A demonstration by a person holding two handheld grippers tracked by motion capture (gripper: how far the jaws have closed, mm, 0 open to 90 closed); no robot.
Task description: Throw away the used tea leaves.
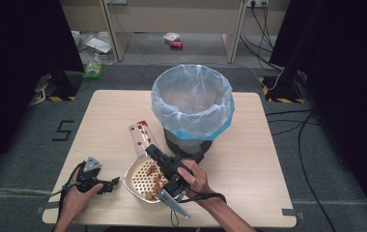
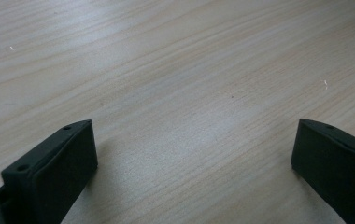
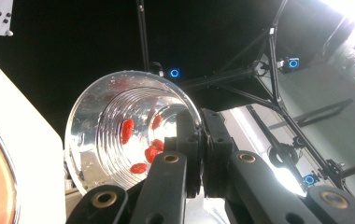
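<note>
High view: right gripper [image 1: 148,151] clenches the rim of a clear plastic cup [image 1: 140,137], tipped over the white strainer [image 1: 145,181] near the surface's front edge; tilt steeper to shed clinging red berries [image 3: 128,130]. Left gripper [image 1: 115,181] rests released.

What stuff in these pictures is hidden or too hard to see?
- High view: the right gripper covers part of the strainer bowl, hiding some of the brown bits inside.
- High view: the bin's bag rim hides what lies at its bottom.
- Right gripper view: the red bits in the clear cup are too blurred to name.
- Left gripper view: the picture's edge cuts off the open left gripper.
</note>
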